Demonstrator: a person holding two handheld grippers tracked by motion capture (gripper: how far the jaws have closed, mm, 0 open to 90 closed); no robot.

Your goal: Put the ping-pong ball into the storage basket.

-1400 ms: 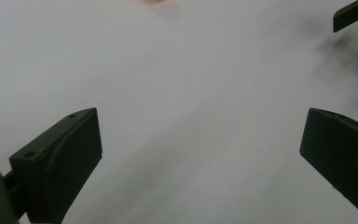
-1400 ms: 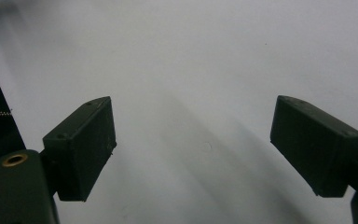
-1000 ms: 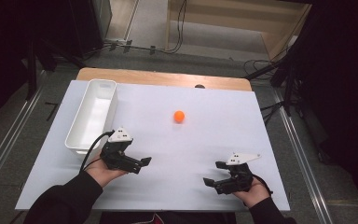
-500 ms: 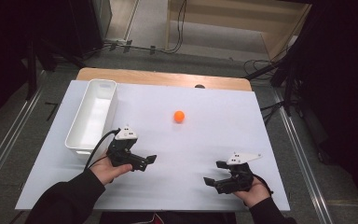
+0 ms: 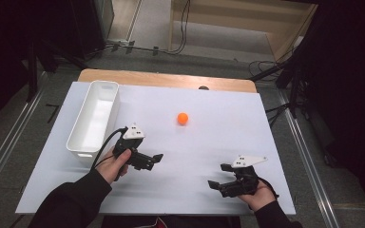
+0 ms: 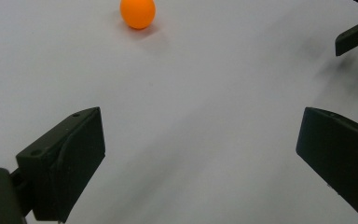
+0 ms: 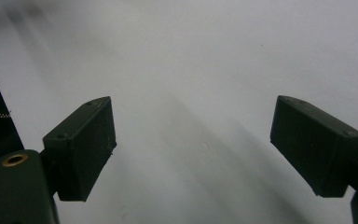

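Observation:
A small orange ball (image 5: 183, 118) lies on the white table top (image 5: 228, 128), a little beyond its middle. My left gripper (image 5: 154, 161) is held near the table's front left, below and left of the ball, pointing right. Its jaws stand wide apart with nothing between them. In the left gripper view the ball (image 6: 138, 12) sits far ahead of the open left gripper (image 6: 200, 135), to the upper left. My right gripper (image 5: 218, 175) hovers near the front right, pointing left, open and holding nothing. The right gripper (image 7: 191, 121) frames bare white surface.
A long white bin (image 5: 94, 118) stands along the table's left side, just behind my left hand. A wooden strip (image 5: 166, 78) runs along the far edge. One jaw of the other gripper (image 6: 354, 35) pokes in at the top right of the left gripper view.
My left gripper has moved slightly forward and to the right, toward the ball. The right gripper and the ball have stayed where they were.

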